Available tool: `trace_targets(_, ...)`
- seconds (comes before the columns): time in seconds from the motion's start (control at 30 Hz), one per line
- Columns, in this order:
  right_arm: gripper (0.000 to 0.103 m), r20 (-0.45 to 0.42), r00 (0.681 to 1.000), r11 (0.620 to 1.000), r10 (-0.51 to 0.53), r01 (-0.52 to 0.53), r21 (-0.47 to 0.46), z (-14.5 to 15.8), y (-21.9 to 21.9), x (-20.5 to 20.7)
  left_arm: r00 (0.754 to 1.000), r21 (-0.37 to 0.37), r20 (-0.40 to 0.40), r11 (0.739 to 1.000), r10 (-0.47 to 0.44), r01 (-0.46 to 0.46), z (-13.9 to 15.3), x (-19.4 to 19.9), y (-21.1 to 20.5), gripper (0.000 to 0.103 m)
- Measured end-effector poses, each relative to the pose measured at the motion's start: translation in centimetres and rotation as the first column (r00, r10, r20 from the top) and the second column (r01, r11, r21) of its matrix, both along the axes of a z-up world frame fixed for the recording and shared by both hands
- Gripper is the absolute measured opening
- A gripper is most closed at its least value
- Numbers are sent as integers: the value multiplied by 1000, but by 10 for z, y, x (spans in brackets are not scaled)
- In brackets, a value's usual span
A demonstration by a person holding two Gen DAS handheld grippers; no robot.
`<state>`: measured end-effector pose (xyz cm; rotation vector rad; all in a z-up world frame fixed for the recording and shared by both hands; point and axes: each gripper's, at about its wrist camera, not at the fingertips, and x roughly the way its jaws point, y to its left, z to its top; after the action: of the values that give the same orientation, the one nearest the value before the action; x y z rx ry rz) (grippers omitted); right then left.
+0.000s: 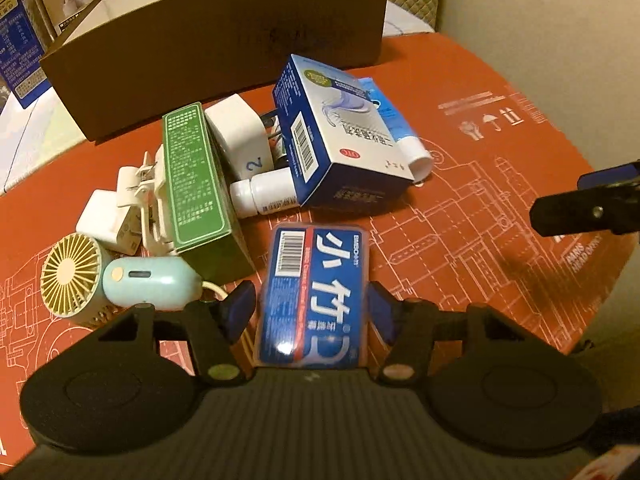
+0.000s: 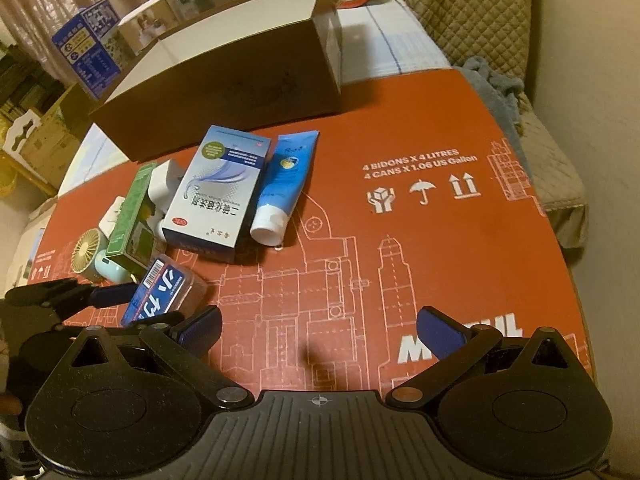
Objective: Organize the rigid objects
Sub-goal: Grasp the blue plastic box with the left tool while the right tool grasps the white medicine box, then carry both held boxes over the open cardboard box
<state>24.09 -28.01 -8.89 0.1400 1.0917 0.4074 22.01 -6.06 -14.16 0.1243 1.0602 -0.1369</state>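
Left gripper (image 1: pixel 311 304): blue pads pressed on both long sides of a clear-cased blue pack (image 1: pixel 314 296), jaws about half spread. Its label carries a barcode, large white characters and a red stripe; the brand line is too small to read.

Right gripper (image 2: pixel 318 326): jaws wide apart, nothing between them, over bare red mat (image 2: pixel 460 264). Mat print reads "4 BIDONS X 4 LITRES / 4 CANS X 1.06 US Gallon", with handling symbols.

From the held pack in the left wrist view:
- 12 o'clock: blue-and-white medicine box (image 1: pixel 340 136), barcode and red "OTC" oval.
- 1 o'clock: blue tube (image 1: pixel 400 136), white cap, touching that box.
- 11 o'clock: white bottle (image 1: pixel 264 192); white adapter (image 1: pixel 240 136) marked "2".
- 10 o'clock: green box (image 1: pixel 196 176), fine print unreadable.
- 9 o'clock: mint handheld fan (image 1: pixel 72 276).
- Far 12 o'clock: brown cardboard box (image 1: pixel 224 40).
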Motion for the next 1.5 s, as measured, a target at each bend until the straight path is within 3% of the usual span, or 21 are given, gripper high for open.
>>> trace_targets(0.37,101,-4,998,993,59,-58,99,-7,-4,18,997,22,7,997,73,-73,-1,2,-8,54)
trace_targets(0.8,97,21,992,976,127,-128,176,-3,19,35,983,8,97,988,153,-155,44,-22,2,54)
trace_targets(1.13,89,42,991,966,124,-130,223,1,46,49,964,18,165,977,207,-213,76,-19,42,54)
trace_targets(1.5,75,8,998,976,66,-66,208,-13,73,75,952,38,142,959,273,-280,74,-1,94,54)
